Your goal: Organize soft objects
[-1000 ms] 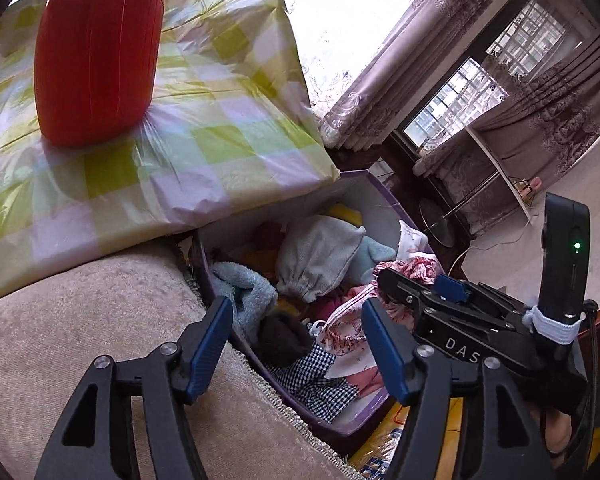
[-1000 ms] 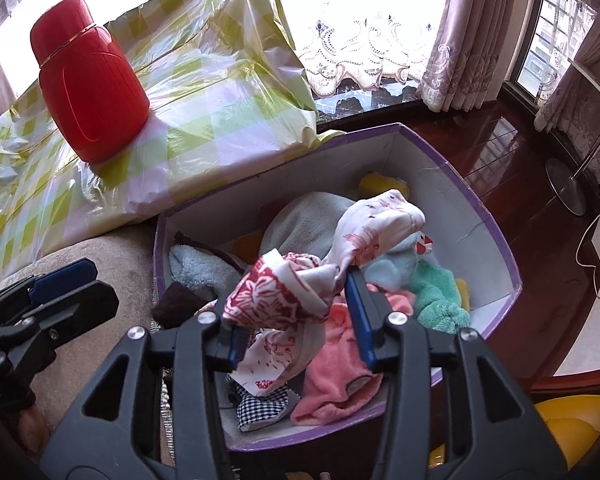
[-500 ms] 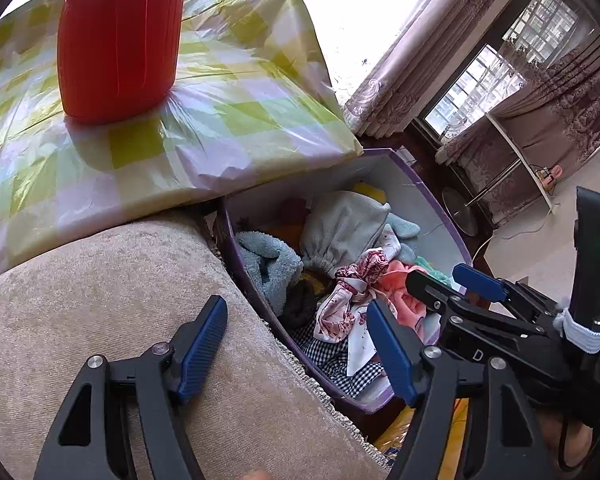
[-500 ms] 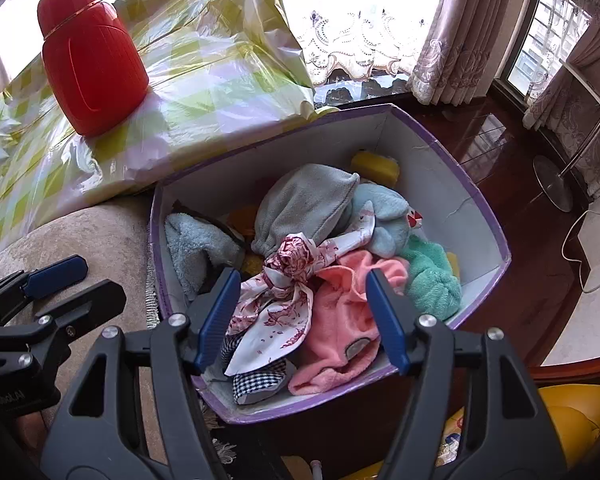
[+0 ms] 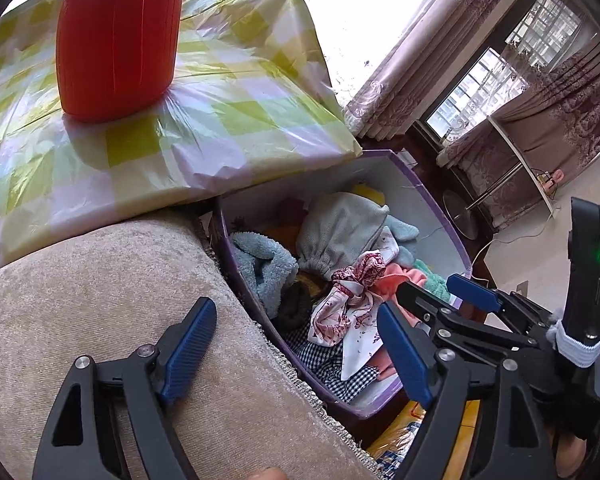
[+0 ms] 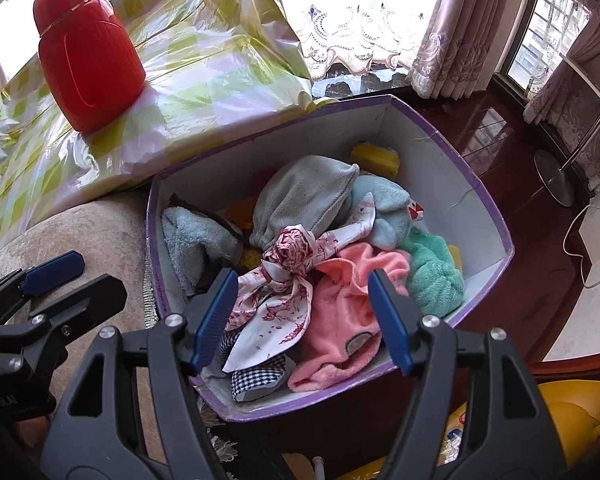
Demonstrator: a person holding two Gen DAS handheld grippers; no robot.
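Cushion (image 5: 100, 320), beside the box (image 6: 476, 184): the left gripper (image 5: 296, 356) hangs over it, jaws opening, nothing between them. Box, heaped with soft things: the right gripper (image 6: 308, 316) stands over it, jaws apart and empty. Printed cloth (image 6: 284, 280): lies loose on top near the box's near wall; a careless reach could likely drag it over the rim.

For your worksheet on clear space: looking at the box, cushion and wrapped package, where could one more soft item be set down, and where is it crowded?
Free: the beige cushion left of the purple-rimmed box, and the checked wrapped package beside the red bottle. Crowded: the box's inside, heaped with the floral cloth, pink towel and grey cloth.
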